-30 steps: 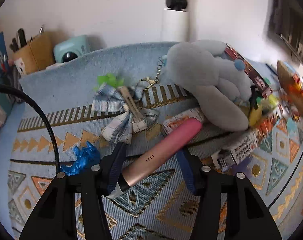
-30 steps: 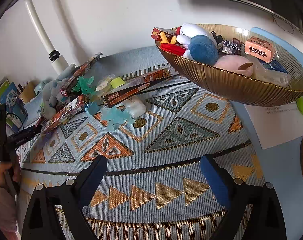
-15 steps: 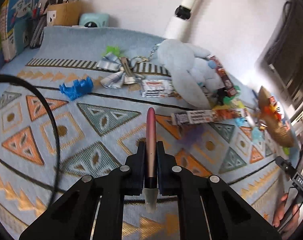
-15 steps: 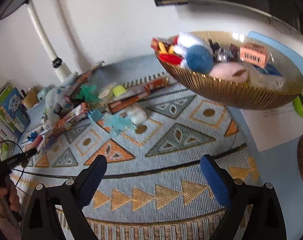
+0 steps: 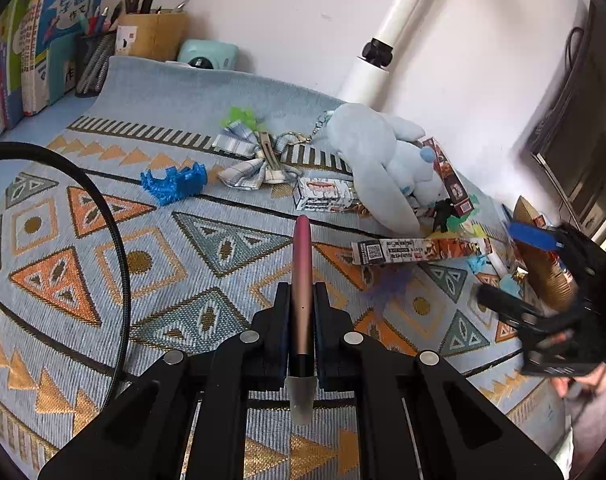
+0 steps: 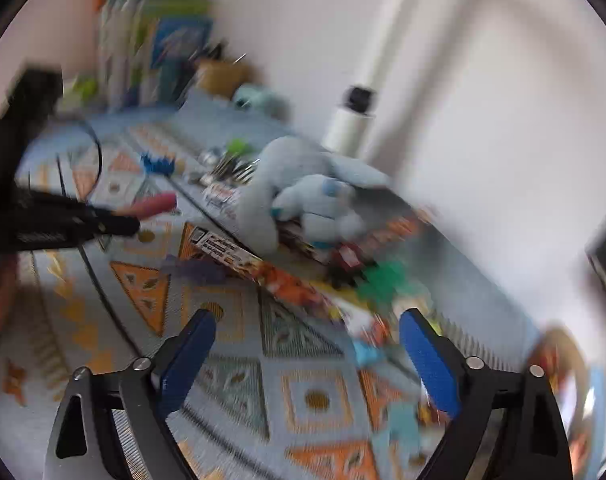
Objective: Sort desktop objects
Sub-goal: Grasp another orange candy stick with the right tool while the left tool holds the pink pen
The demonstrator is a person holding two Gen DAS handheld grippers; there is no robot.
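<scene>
The left gripper (image 5: 301, 304) pinched a slim pink metallic pen (image 5: 301, 276) lengthwise between its fingers (image 5: 281, 308), above the patterned blue woven mat (image 5: 207, 248). The right gripper (image 6: 309, 354) was spread, its jaws just narrowing on nothing.

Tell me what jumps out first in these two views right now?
The pink pen clamped in the left hand-held gripper, raised over the patterned blue mat, grabs the eye first. Beyond it the pale blue plush bunny sprawls among long printed boxes. The right hand-held gripper is empty, its blue pads wide apart.
</scene>
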